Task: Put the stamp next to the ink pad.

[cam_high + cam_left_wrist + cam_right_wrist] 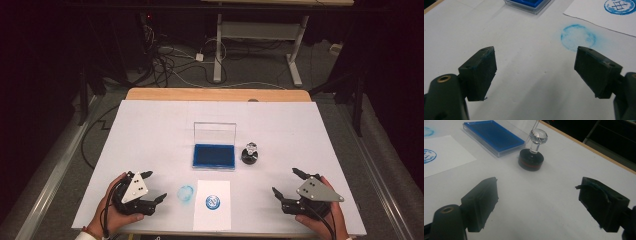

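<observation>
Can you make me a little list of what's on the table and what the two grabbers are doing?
stamp: upright on the table, right of the ink pad, clear knob on top
ink pad: blue, lid open
paper: one round blue print
blue smudge: on the table, left of the paper
left gripper: open, holds nothing
right gripper: open, holds nothing

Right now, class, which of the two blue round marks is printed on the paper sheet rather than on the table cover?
The crisp ring with a pattern inside, on the paper sheet. The other, a faint smudged circle, sits left of it on the table cover.
</observation>
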A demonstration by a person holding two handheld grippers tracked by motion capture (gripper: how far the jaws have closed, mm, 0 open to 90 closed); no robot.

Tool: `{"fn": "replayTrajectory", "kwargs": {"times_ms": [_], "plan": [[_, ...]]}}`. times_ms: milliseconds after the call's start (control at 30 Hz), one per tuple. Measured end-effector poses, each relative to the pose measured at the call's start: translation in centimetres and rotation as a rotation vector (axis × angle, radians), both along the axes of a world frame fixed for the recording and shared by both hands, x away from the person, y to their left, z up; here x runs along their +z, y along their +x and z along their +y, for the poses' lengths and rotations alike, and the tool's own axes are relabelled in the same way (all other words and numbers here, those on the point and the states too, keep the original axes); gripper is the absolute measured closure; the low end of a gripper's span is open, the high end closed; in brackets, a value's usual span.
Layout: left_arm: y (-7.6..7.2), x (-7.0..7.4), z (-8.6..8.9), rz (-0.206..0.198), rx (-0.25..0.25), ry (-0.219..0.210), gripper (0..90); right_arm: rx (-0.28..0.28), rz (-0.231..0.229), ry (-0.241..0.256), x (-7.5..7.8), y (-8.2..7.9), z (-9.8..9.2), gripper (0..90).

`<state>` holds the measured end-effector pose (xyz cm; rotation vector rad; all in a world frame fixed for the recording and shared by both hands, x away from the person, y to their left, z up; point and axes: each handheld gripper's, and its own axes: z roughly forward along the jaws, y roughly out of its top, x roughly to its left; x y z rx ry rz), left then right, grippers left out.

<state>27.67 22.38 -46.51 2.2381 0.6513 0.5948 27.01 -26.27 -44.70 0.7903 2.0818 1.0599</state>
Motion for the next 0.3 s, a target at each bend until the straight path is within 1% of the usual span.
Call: {"fn": "replayTrajectory", "kwargs": {"times_ms": [33, 67, 100, 300], "plan": [[0.00, -0.05, -0.04, 0.010, 0.000, -0.001, 17.7, 0.000, 0.002, 0.000, -0.03, 0.02, 0.01, 15.9], [0.05, -0.04, -0.05, 0.001, -0.002, 0.005, 17.7, 0.001, 0.004, -0.002, -0.06, 0.04, 0.01, 15.9], [0.03, -0.08, -0.08, 0.012, -0.001, 0.003, 17.7, 0.003, 0.005, -0.002, -0.07, 0.05, 0.00, 15.9], [0.14, -0.17, -0.20, 0.016, -0.008, 0.007, 17.7, 0.006, 0.006, -0.005, -0.10, 0.07, 0.02, 16.0]]}}
